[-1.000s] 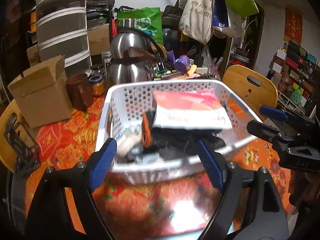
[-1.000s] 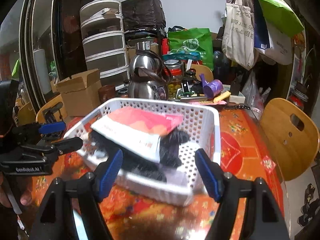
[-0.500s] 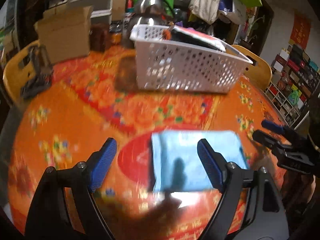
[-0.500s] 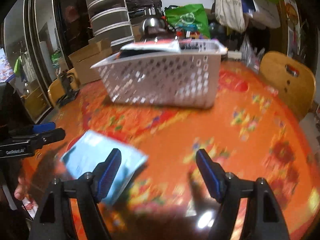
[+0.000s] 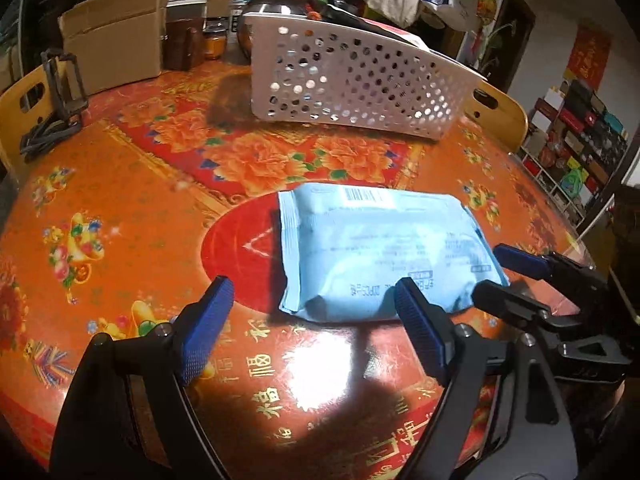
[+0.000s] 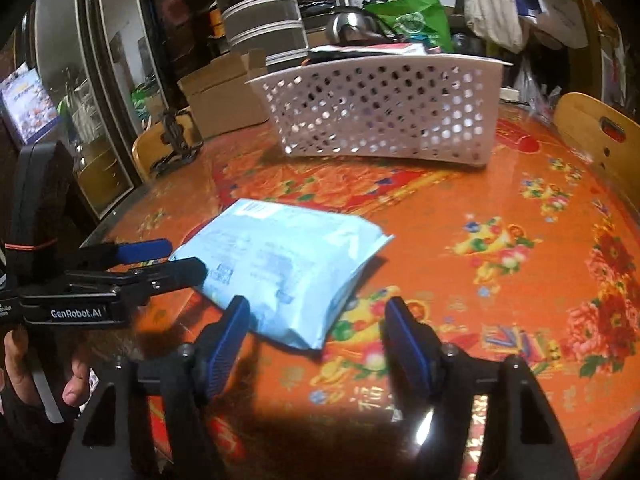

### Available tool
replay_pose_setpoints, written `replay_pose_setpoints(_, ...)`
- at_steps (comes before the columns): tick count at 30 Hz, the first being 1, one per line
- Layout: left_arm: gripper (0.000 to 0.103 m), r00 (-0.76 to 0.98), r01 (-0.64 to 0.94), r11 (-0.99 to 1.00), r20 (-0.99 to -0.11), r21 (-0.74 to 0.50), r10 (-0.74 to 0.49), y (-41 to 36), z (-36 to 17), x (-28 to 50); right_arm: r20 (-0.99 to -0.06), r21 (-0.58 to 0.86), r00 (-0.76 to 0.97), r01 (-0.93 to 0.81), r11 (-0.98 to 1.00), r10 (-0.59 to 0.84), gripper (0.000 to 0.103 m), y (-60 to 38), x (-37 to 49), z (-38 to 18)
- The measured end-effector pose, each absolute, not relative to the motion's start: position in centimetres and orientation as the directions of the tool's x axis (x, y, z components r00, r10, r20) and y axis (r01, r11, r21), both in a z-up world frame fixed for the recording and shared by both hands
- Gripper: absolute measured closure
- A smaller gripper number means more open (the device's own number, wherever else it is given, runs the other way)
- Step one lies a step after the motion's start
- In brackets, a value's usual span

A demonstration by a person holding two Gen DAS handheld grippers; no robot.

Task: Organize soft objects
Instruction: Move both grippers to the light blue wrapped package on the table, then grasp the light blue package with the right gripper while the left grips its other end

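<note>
Both hand-held grippers, left (image 5: pixel 310 312) and right (image 6: pixel 316 326), gape wide and empty around the light-blue soft pack (image 5: pixel 380 248) flat on the worktop (image 5: pixel 120 208): pre-grasp step; next likely pinch, lift toward white perforated basket (image 5: pixel 352 76)

A: How is the left gripper (image 5: pixel 310 312) sitting?

B: It is hanging low with its blue-padded fingers (image 5: pixel 206 320) spreading wide, gripping nothing.

A: And the right gripper (image 6: pixel 316 336)?

B: It is gaping too, pads apart and bare, pointing in from the right of the left one. A hand (image 6: pixel 24 372) is wrapping the left gripper's handle.
</note>
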State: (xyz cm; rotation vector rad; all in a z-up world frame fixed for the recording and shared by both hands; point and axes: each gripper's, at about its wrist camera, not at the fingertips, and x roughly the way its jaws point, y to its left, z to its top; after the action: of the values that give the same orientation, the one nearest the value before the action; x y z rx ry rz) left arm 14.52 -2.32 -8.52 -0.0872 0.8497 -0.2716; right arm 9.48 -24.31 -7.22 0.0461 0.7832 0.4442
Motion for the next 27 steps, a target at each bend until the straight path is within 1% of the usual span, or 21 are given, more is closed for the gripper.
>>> replay_pose_setpoints(3, 0.022, 0.620, 0.224, 0.955, -0.727, -0.194, -0.294, -2.5, -8.8, 14.9, -0.676, 0.185, 0.622, -0.375, 0.908, 0.395, 0.046, -23.9, 9.5, -7.5)
replay_pose_setpoints(5, 0.023, 0.622, 0.236, 0.951, -0.721, -0.197, -0.304, -2.7, -8.9, 15.0, -0.675, 0.197, 0.615, -0.382, 0.903, 0.408, 0.049, -23.9, 9.6, -7.5)
replay_pose_setpoints(7, 0.023, 0.619, 0.249, 0.948, -0.719, -0.201, -0.315, -2.9, -8.9, 15.1, -0.674, 0.203, 0.608, -0.394, 0.896, 0.420, 0.055, -23.7, 9.7, -7.5)
replay_pose_setpoints(9, 0.025, 0.616, 0.264, 0.943, -0.716, -0.205, -0.328, -3.2, -9.0, 15.2, -0.673, 0.208, 0.600, -0.407, 0.890, 0.432, 0.059, -23.5, 9.7, -7.5)
replay_pose_setpoints(15, 0.037, 0.616, 0.301, 0.933, -0.706, -0.199, -0.350, -4.0, -8.9, 15.0, -0.675, 0.198, 0.597, -0.419, 0.886, 0.433, 0.062, -23.3, 9.8, -7.6)
replay_pose_setpoints(16, 0.040, 0.619, 0.303, 0.932, -0.703, -0.198, -0.350, -4.0, -8.9, 14.9, -0.674, 0.200, 0.597, -0.420, 0.885, 0.435, 0.063, -23.3, 9.8, -7.6)
replay_pose_setpoints(17, 0.041, 0.621, 0.306, 0.931, -0.700, -0.197, -0.352, -4.0, -8.9, 14.8, -0.674, 0.199, 0.597, -0.421, 0.885, 0.436, 0.064, -23.3, 9.8, -7.6)
replay_pose_setpoints(19, 0.049, 0.631, 0.307, 0.934, -0.695, -0.184, -0.344, -4.2, -8.8, 14.6, -0.672, 0.196, 0.598, -0.424, 0.884, 0.436, 0.067, -23.2, 9.7, -7.6)
replay_pose_setpoints(23, 0.056, 0.644, 0.313, 0.936, -0.689, -0.158, -0.332, -4.5, -8.6, 13.9, -0.671, 0.194, 0.597, -0.432, 0.881, 0.440, 0.071, -23.1, 9.7, -7.7)
replay_pose_setpoints(25, 0.060, 0.646, 0.310, 0.937, -0.688, -0.159, -0.331, -4.4, -8.6, 13.7, -0.672, 0.190, 0.595, -0.437, 0.879, 0.441, 0.076, -23.0, 9.6, -7.7)
replay_pose_setpoints(27, 0.064, 0.651, 0.307, 0.938, -0.684, -0.159, -0.329, -4.3, -8.5, 13.5, -0.673, 0.186, 0.596, -0.438, 0.880, 0.439, 0.078, -22.8, 9.6, -7.8)
